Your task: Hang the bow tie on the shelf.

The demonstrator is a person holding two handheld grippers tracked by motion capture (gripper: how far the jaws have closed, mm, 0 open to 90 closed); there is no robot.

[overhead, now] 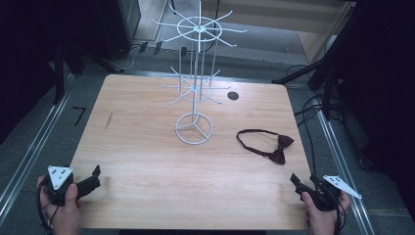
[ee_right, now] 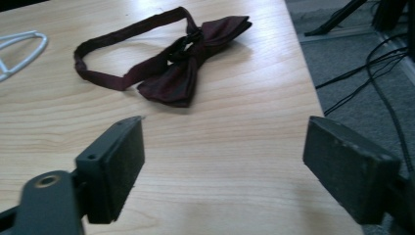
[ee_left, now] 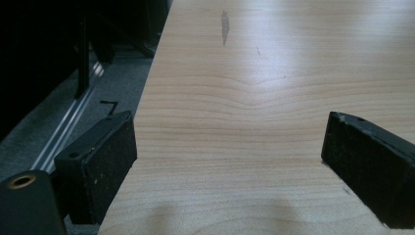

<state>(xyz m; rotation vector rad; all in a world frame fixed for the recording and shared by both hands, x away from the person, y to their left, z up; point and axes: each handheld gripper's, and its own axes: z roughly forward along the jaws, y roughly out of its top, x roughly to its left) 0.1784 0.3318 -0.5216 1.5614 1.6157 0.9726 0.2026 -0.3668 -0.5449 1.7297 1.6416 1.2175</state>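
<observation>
A dark red bow tie [overhead: 274, 144] with its looped strap lies flat on the right side of the wooden table [overhead: 147, 161]; the right gripper view has the bow tie [ee_right: 181, 58] just ahead of the jaws. A white wire display stand [overhead: 195, 73] with spoke arms rises at the table's middle back. My left gripper [overhead: 94, 177] rests at the front left corner, open, with bare wood between its jaws. At the front right corner my right gripper [overhead: 297, 181] is open too, a short way in front of the tie.
The stand's ring base [overhead: 194, 128] sits mid-table, and its edge [ee_right: 19, 46] shows in the right gripper view. A dark round hole [overhead: 233, 96] marks the table's back right. Cables [overhead: 313, 117] trail on the floor to the right, metal rails [overhead: 29, 156] to the left.
</observation>
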